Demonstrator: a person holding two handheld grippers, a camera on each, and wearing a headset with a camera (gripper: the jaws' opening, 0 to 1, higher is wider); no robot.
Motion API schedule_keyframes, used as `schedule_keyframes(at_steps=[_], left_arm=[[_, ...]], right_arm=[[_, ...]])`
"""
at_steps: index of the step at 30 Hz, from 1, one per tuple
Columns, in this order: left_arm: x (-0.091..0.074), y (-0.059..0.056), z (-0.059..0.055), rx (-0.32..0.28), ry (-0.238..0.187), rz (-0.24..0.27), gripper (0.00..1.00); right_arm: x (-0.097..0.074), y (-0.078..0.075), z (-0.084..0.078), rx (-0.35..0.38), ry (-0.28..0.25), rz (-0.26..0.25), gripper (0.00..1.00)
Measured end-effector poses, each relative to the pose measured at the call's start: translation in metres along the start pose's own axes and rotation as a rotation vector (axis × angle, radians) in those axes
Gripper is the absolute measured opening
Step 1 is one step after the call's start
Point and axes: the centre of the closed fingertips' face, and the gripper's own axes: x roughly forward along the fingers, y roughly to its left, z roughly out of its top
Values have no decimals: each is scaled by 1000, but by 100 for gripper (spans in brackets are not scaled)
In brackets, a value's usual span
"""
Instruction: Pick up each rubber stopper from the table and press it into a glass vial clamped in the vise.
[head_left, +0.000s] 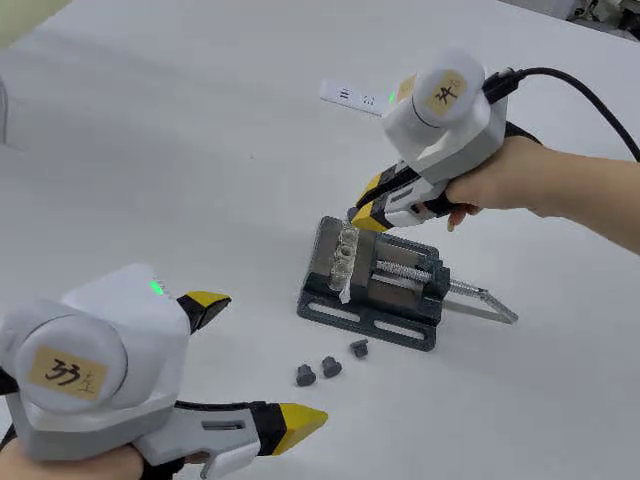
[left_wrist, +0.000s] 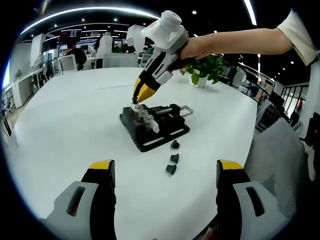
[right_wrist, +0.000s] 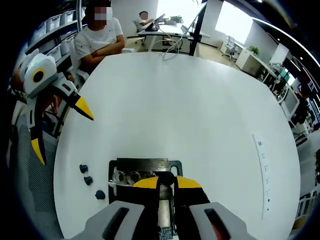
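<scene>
A black vise (head_left: 372, 300) (left_wrist: 162, 134) (right_wrist: 145, 163) stands mid-table with several glass vials (head_left: 345, 255) (left_wrist: 145, 117) (right_wrist: 127, 176) clamped upright in a row. My right gripper (head_left: 360, 216) (left_wrist: 135, 100) (right_wrist: 166, 181) hovers at the far end of that row, its jaws closed on a small dark rubber stopper. Three grey stoppers (head_left: 331, 366) (left_wrist: 174, 158) (right_wrist: 88, 179) lie on the table in front of the vise. My left gripper (head_left: 255, 365) (left_wrist: 165, 170) (right_wrist: 65, 137) is held wide open with nothing in it, near the table edge, short of the stoppers.
The vise's crank handle (head_left: 485, 298) sticks out to the right. A white power strip (head_left: 350, 97) (right_wrist: 262, 165) lies farther back. A person (right_wrist: 100, 40) sits beyond the round white table (head_left: 150, 150); the table edge is close to my left gripper.
</scene>
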Motion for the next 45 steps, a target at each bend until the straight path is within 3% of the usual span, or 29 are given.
schedule_keyframes(at_steps=[11, 16, 22, 26, 37, 45], left_arm=[[0, 1, -1, 0, 4, -1, 81], [0, 1, 0, 1, 2, -2, 81], [0, 4, -1, 0, 4, -1, 81], [0, 4, -1, 0, 3, -1, 81], [1, 4, -1, -9, 2, -2, 81], [2, 5, -6, -14, 12, -6, 81]], right_arm=[[1, 0, 0, -22, 11, 8, 7], [-2, 0, -4, -42, 26, 8, 15], [-12, 0, 6, -58, 12, 26, 6], [-16, -1, 12, -88, 23, 45, 5], [-6, -2, 4, -99, 88, 96, 0], [-4, 2, 4, -95, 86, 110, 0]])
